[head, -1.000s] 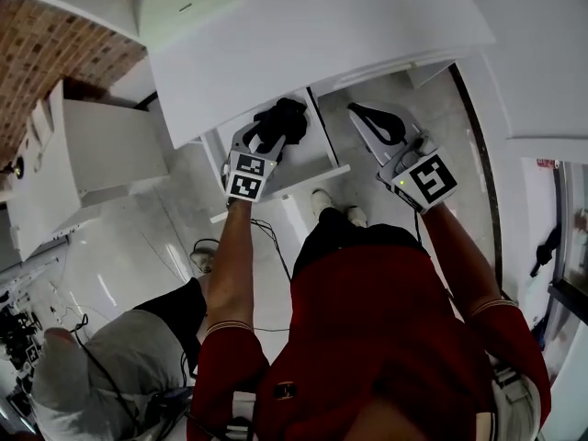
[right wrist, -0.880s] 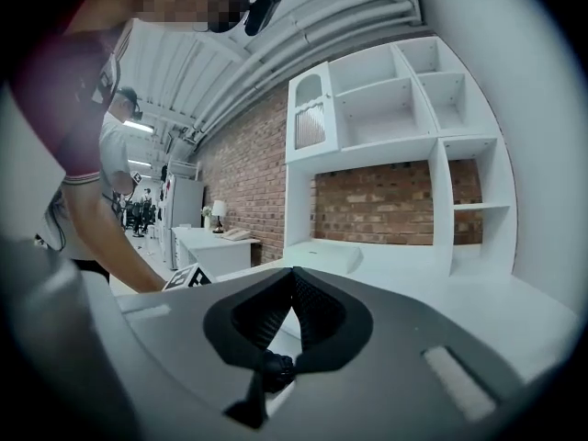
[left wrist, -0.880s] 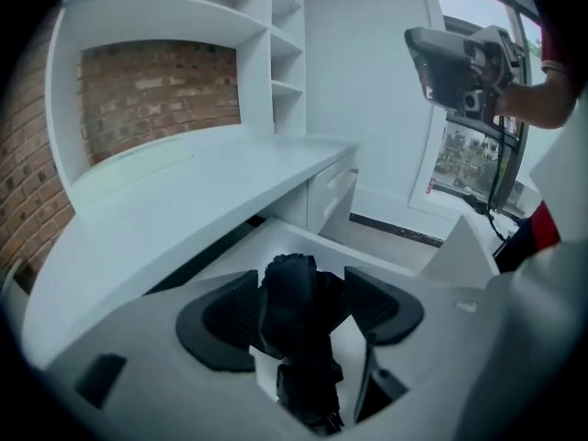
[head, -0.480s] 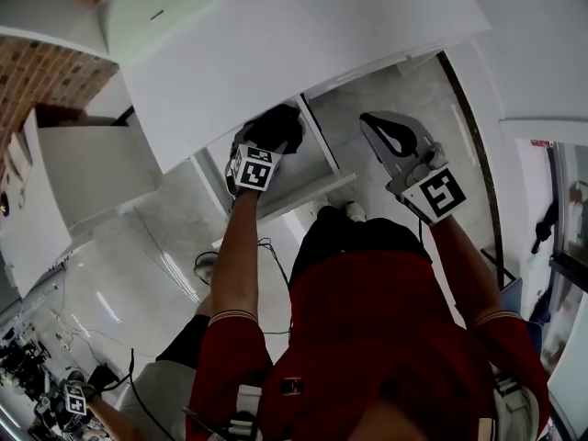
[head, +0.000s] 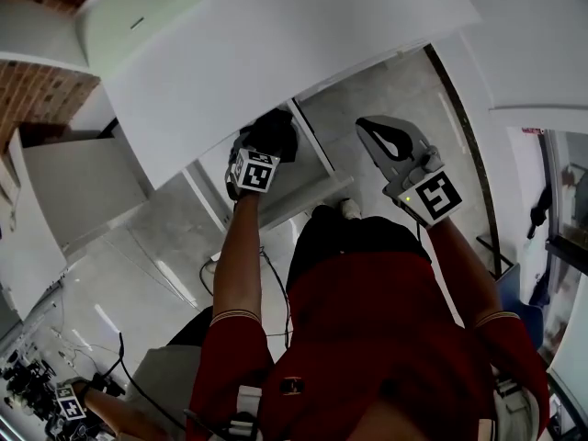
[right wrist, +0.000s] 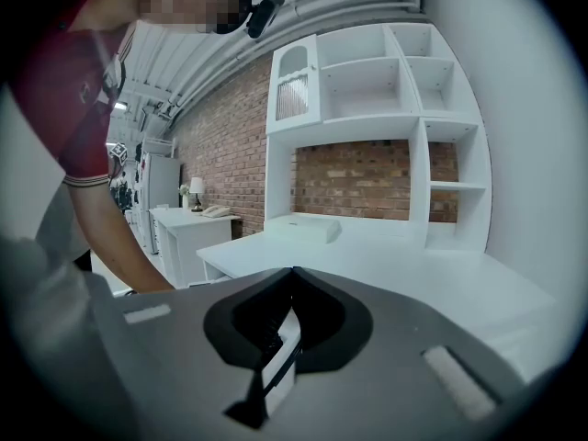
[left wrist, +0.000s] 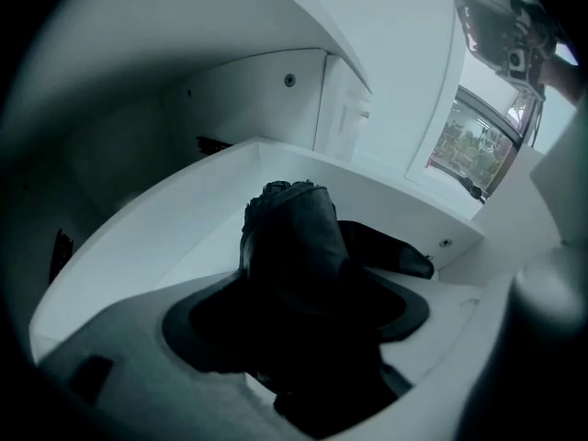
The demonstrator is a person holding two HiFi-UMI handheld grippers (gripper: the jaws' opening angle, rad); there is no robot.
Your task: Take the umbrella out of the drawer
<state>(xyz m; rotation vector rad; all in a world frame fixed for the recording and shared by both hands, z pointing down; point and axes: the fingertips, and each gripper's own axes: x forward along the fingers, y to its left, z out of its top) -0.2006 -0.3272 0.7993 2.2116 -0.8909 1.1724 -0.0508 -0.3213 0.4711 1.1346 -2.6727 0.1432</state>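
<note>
Overhead, the head view shows a person in a red shirt (head: 386,320) standing at the front edge of a white worktop (head: 276,44). A drawer (head: 315,150) is pulled out below that edge. The left hand-held gripper (head: 265,143) reaches down into the drawer, where the black umbrella (head: 278,127) lies against the drawer's left side. The right hand-held gripper (head: 367,129) is held apart from the drawer, to its right, above the grey floor (head: 404,90); its jaws meet at the tips and leave a drop-shaped gap behind them.

Left gripper view: the jaws are spread wide and released. The folded umbrella (left wrist: 289,237) stands between them, resting on the white drawer floor, its dark fabric gathered at the far end and a strap trailing to the right. Whether the pads touch the fabric cannot be told. The drawer's curved white wall (left wrist: 138,237) encloses the scene.

Right gripper view: the jaws are clenched tip to tip with nothing between them. Beyond them lie the worktop with a white box (right wrist: 308,231), white shelves (right wrist: 386,90) and a brick wall (right wrist: 354,180).
</note>
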